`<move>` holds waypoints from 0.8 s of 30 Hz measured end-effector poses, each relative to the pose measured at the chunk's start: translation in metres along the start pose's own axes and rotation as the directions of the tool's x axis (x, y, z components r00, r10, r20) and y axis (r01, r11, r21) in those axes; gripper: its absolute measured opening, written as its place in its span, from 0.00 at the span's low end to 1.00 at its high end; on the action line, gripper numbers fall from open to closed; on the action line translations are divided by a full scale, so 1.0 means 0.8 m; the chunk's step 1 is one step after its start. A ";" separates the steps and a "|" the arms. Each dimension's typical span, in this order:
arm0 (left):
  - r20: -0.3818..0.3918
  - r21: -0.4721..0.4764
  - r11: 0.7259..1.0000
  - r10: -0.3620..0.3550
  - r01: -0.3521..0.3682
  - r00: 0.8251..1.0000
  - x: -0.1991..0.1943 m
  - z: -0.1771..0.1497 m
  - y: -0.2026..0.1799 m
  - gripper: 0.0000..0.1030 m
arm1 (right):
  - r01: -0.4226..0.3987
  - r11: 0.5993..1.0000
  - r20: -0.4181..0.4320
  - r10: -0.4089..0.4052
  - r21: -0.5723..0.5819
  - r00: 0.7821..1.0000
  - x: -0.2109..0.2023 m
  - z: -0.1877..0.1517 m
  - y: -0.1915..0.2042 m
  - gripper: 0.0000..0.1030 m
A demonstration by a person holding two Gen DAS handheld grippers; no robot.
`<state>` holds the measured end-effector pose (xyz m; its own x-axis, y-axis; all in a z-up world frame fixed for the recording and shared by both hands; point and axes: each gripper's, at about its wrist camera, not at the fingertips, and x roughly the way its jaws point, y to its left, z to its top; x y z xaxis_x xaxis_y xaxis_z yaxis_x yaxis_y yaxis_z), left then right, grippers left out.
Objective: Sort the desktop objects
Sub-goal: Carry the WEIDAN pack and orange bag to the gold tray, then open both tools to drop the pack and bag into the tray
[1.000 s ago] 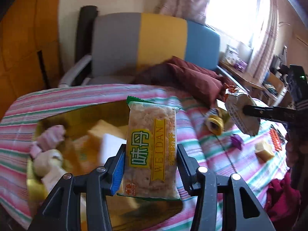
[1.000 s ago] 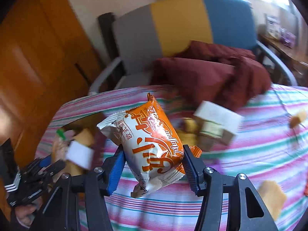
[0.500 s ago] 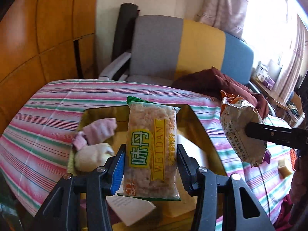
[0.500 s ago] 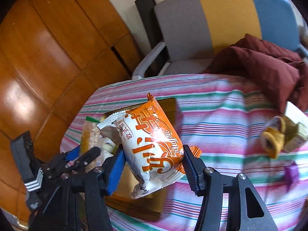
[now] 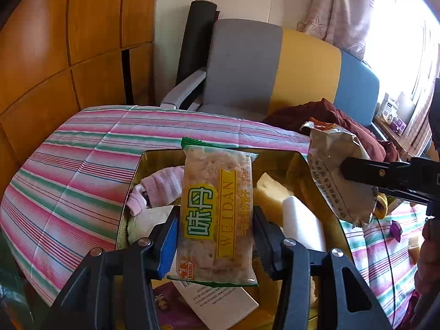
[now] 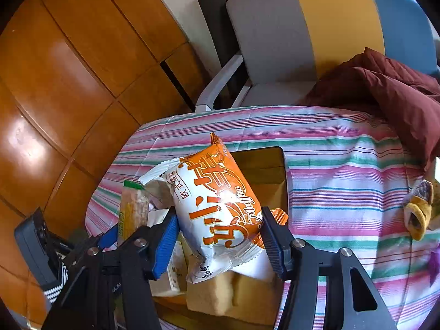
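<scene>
Swinging in over the gold tray (image 5: 275,155), both grippers are now arriving with their loads, where a second ago the tray sat only at the blurred edge of each view and the right gripper was out over the scattered end of the striped tablecloth (image 5: 82,170). The left gripper (image 5: 217,233) is clamping the green-edged rice cracker packet (image 5: 217,211) by its two long sides, holding it upright directly above the tray's contents: a pink cloth (image 5: 162,184), a yellow sponge block (image 5: 271,195) and a white block (image 5: 302,220). The right gripper (image 6: 220,236) is pinching the orange and white snack bag (image 6: 220,200) across its middle, the bag tilting up and left, and it is hanging over the tray's right-hand part; the left wrist view is showing that bag's pale back just beside the tray rim. Neither packet is touching the tray yet. Judging from this, the carry is nearly finishing and the release is coming next, with both hands needing to lower a little before letting go. A yellow roll (image 6: 418,217) and a purple piece (image 5: 396,228) are still waiting on the cloth, well apart from the tray.
</scene>
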<state>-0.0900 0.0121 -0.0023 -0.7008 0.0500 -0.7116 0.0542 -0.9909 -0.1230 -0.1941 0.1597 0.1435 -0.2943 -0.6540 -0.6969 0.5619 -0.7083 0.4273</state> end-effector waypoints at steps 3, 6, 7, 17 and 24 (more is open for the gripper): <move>-0.015 -0.008 1.000 0.004 -0.004 1.000 0.008 0.000 0.003 0.49 | 0.005 1.000 -0.007 -0.004 0.015 1.000 0.014 0.004 -0.001 0.57; -0.037 -0.021 1.000 0.009 -0.010 0.999 0.017 -0.002 0.005 0.49 | -0.028 0.998 -0.021 0.030 0.057 0.999 0.024 0.004 -0.006 0.62; -0.037 -0.024 1.000 0.012 -0.013 0.999 0.018 -0.002 0.006 0.50 | -0.036 0.997 -0.016 0.037 0.062 0.999 0.025 0.003 -0.007 0.62; 0.005 -0.012 0.999 0.031 -0.031 1.000 -0.001 -0.006 -0.003 0.57 | -0.042 0.998 -0.020 0.043 0.041 0.999 0.013 -0.016 -0.007 0.67; 0.063 0.024 1.000 0.015 -0.017 0.998 -0.035 -0.004 -0.019 0.59 | -0.036 0.998 -0.004 0.036 0.047 0.999 -0.013 -0.040 -0.017 0.75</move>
<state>-0.0689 0.0264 0.0170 -0.7431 0.0269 -0.6687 0.0490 -0.9943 -0.0945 -0.1742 0.1849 0.1268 -0.2709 -0.6784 -0.6829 0.5351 -0.6958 0.4790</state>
